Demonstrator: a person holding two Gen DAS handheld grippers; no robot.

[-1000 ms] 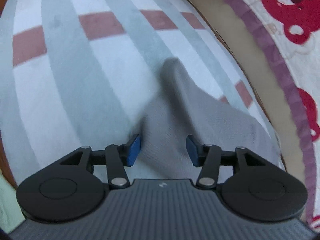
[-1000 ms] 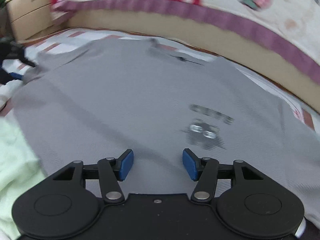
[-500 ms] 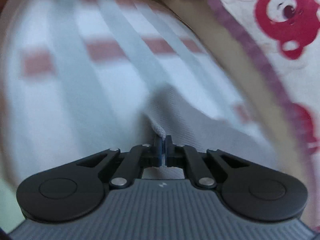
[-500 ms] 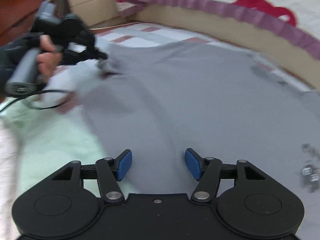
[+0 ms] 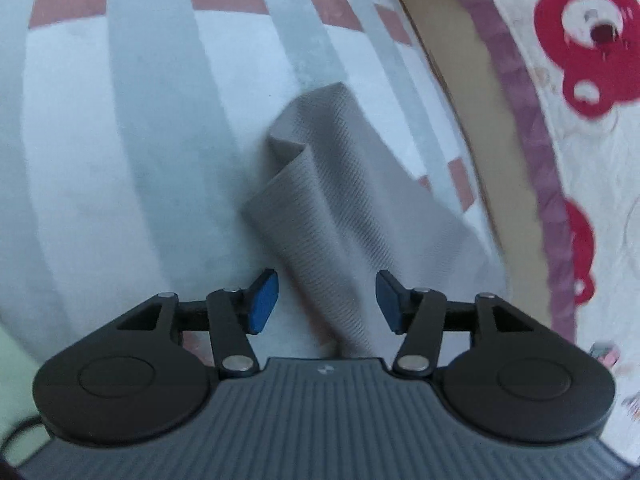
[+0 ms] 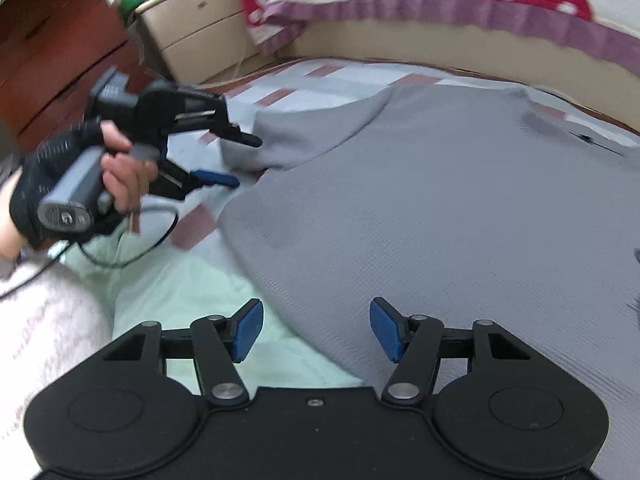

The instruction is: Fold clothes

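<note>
Left gripper (image 5: 326, 300) now wide open w/ nothing held, having clamped the grey shirt's (image 6: 420, 208) sleeve (image 5: 340, 184) 0.5 s ago, sleeve dropped mid-frame on striped bedspread (image 5: 120, 140); right gripper (image 6: 316, 328) open & empty over shirt's lower-centre edge, so prob. sleeve fold just placed.

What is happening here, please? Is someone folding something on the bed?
A person is folding a grey shirt spread on a striped bed cover, holding a hand-held gripper in each hand. The left hand-held gripper is open, with the shirt's crumpled sleeve lying just in front of it, not held. The right hand-held gripper is also open, hovering over the shirt's near edge, where a pale green garment lies beside it. Neither holds cloth right now.
</note>
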